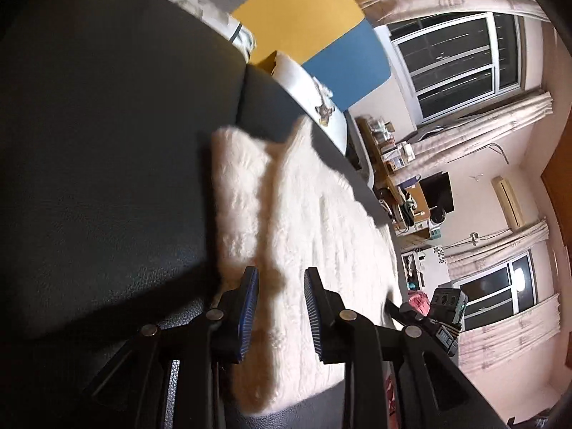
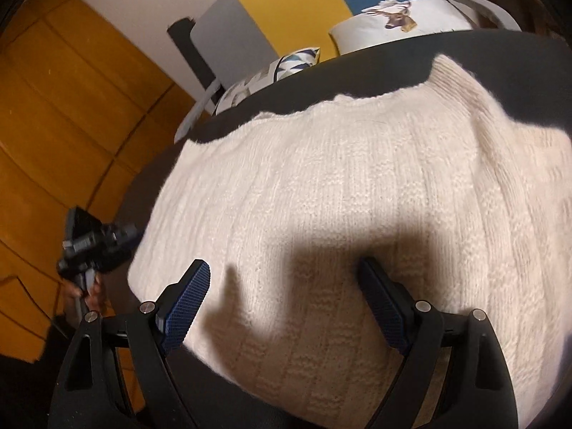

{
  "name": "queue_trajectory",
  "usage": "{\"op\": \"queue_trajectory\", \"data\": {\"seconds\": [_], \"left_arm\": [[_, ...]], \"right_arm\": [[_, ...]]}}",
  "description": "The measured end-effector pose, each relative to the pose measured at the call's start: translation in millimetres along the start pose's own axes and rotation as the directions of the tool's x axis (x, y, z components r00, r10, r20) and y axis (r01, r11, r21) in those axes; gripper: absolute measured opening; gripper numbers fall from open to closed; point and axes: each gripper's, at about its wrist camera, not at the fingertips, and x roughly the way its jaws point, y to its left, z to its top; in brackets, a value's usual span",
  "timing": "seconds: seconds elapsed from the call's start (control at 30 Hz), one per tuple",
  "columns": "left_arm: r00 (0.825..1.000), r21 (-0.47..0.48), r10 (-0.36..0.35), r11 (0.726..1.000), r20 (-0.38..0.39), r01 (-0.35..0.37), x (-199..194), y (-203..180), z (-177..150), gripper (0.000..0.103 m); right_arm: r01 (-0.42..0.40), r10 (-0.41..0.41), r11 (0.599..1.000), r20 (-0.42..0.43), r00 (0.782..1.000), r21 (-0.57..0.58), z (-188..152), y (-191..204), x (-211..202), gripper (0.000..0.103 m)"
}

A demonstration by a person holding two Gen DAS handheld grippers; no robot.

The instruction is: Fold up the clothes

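Note:
A cream knit sweater point(image 1: 314, 214) lies spread on a dark leather surface point(image 1: 107, 143). In the left wrist view a folded strip of it runs along its left edge. My left gripper point(image 1: 281, 275) hovers low over the near part of the sweater, its blue pads a narrow gap apart with fabric showing between them but not pinched. In the right wrist view the sweater point(image 2: 357, 178) fills the frame and my right gripper point(image 2: 284, 264) stands wide open above it, holding nothing. The left gripper point(image 2: 96, 246) shows at the sweater's left edge, held by a hand.
A deer-print cushion point(image 2: 393, 18) and a patterned pillow point(image 2: 271, 71) lie past the sweater, before grey, yellow and blue wall panels point(image 2: 293, 10). A wooden wardrobe point(image 2: 71, 107) stands at the left. Windows with curtains point(image 1: 464, 64) and a cluttered desk point(image 1: 404, 178) are beyond.

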Motion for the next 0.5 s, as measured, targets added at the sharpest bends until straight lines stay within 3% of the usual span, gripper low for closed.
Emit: {"op": "queue_trajectory", "data": {"seconds": [0.2,0.27,0.37,0.47,0.5], "left_arm": [[0.989,-0.077,-0.129,0.989,-0.075,0.123,2,11,-5,0.025],[0.976,-0.092,-0.203,0.976,-0.082,0.196,-4,17,-14,0.024],[0.94,-0.106,-0.311,0.948,-0.14,0.298,0,21,-30,0.024],[0.944,-0.07,-0.281,0.96,-0.176,0.272,7,19,-39,0.022],[0.951,-0.048,-0.257,0.966,-0.17,0.252,7,16,-40,0.01]], "right_arm": [[0.009,-0.009,1.0,0.021,1.0,-0.015,-2,4,-1,0.088],[0.028,-0.027,0.999,0.029,0.999,-0.038,0,9,8,0.088],[0.059,-0.055,0.995,0.043,0.998,-0.08,-7,12,5,0.088],[0.084,-0.08,0.991,0.041,0.996,-0.104,-6,17,9,0.088],[0.1,-0.098,0.989,0.029,0.995,-0.111,-4,19,10,0.088]]}}
